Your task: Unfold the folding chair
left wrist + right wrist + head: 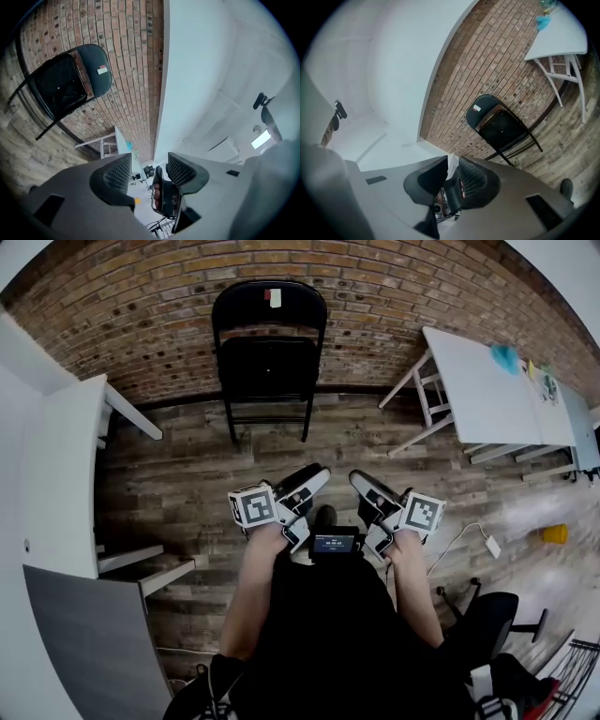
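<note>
Black steel, folded flat: the folding chair (pixel 269 362) stands upright against the brick wall (pixel 141 306), straight ahead of both grippers and well apart from them, with bare plank floor (pixel 187 465) between; seat panel lies flush against the back, legs together, long axis vertical, top edge resting on the wall.

Left gripper (pixel 309 498): jaws wide apart, nothing between them; its own view (pixel 149 171) puts the chair (pixel 65 86) far off beyond the jaw tips, up and to the picture's left, no contact.

Right gripper (pixel 367 502): jaws narrow, only a slim gap, nothing gripped; its own view (pixel 452 176) shows the chair (pixel 501 124) beyond the tips and off to one side, also untouched.

Key relation: chair sits forward of the pair and slightly toward the left gripper's side, so the left one looks a little nearer, though the margin is small; both are held close in at the person's waist.

Judgement: task not begun; the gap across the floor has to be closed first; with the vertical frame, one gripper likely takes the back's top rail while the other draws the seat's front edge down and away from the wall; right jaws would need to widen before taking any tube.

White table (pixel 487 390) stands to the right gripper's side, clear of the path.
</note>
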Demonstrator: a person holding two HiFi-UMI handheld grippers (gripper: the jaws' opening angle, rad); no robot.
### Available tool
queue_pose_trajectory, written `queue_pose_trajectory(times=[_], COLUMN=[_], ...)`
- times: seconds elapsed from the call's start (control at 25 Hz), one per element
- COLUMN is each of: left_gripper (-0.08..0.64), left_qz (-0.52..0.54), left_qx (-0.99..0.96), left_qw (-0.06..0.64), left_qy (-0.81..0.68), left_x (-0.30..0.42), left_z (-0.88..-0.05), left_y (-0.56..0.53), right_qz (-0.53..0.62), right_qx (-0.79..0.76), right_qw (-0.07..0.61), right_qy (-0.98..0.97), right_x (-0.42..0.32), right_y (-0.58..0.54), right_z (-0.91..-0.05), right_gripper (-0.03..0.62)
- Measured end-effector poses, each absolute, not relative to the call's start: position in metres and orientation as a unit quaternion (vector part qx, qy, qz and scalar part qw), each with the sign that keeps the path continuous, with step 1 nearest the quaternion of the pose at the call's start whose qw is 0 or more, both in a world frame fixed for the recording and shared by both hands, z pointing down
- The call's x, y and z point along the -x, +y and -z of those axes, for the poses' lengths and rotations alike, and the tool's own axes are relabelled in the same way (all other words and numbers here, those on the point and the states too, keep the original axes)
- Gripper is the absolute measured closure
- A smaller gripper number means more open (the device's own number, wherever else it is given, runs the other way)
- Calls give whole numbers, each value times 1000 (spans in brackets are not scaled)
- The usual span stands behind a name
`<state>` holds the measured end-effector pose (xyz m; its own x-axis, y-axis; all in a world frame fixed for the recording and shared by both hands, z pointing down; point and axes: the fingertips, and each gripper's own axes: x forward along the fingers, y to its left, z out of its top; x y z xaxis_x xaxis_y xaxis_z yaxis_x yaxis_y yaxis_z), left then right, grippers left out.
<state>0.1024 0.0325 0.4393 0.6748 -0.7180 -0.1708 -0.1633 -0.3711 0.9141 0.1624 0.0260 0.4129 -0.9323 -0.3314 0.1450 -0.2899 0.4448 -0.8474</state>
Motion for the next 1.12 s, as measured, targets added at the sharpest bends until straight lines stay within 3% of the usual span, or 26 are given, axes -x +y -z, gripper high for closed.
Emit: queue_pose_trajectory(times=[0.32,1.12], left_gripper=[301,302], left_qz=[283,258], left_qx=[-769,-760], left_qw=[473,454], left_qy=[-322,-388], left_x=[-79,-96], left_z=[-444,-433], left_y=[-33,-181], right_qz=[497,517], right_qx=[119,51], right_qw=[11,11], right_qy=[859,854], right_x=[-130,-144], right_y=[-48,-200], right_z=[-420,-416], right_gripper=[535,535])
